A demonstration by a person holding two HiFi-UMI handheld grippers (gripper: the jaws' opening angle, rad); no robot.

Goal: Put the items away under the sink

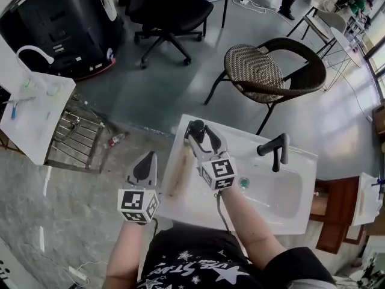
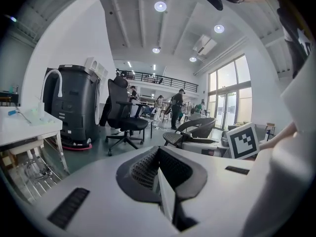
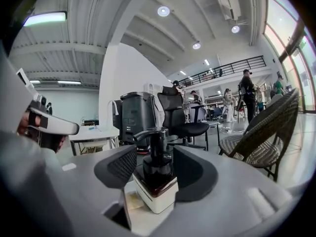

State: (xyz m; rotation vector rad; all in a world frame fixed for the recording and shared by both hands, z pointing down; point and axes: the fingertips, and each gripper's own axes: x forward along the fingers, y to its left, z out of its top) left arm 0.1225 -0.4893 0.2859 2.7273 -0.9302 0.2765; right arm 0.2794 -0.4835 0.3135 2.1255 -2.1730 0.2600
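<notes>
Scene: You stand at the white sink (image 1: 289, 221), black faucet (image 1: 275, 149) at its back edge, both tools out in front of you.
Right gripper (image 1: 201, 128): You reach it to the sink's back left corner. Its jaws stand partly apart, one on each side of the pump bottle (image 3: 155, 169), with a gap showing at the left pad, so nothing is gripped yet.
Pump bottle: A dark body with a black pump head on a white base, upright on the sink's top surface, not yet put away.
Left gripper (image 1: 148, 160): You hold it just off the sink's left edge, jaws together and empty, likely kept out of the way while the other hand works.
Why so placed: The level, straddling approach suits the bottle's narrow dark body, which looks easier to pinch than the square base.
Stage: Early, by my reading; the space under the sink is out of sight.
Risk: A high pinch near the pump could tip the bottle.
</notes>
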